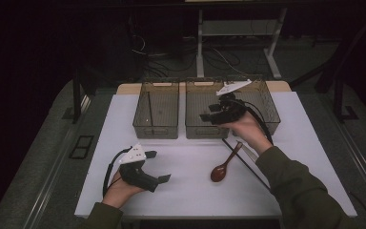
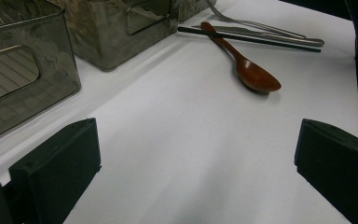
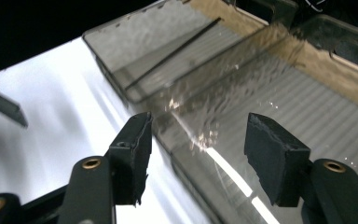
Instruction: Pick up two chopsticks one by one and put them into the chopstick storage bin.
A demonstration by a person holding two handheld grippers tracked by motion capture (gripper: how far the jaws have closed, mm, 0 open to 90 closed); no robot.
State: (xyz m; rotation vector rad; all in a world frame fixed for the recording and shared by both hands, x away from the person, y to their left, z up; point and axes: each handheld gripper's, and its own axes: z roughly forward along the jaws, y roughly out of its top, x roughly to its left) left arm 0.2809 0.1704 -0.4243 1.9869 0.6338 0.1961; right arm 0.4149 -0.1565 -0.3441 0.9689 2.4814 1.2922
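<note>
Both jaws released: right gripper (image 1: 209, 116) over right bin (image 1: 267, 102), may clip its rim reaching for wooden spoon (image 1: 224, 166).

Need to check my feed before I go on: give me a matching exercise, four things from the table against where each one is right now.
Things:
1. wooden spoon
2. black chopstick
3. right tool
4. left tool

Places:
A. inside the left bin
B. open, low over the near left of the white mat
C. lying on the mat in front of the right bin
D. open, held above the right bin

Pairs: 1-C, 2-A, 3-D, 4-B
</note>
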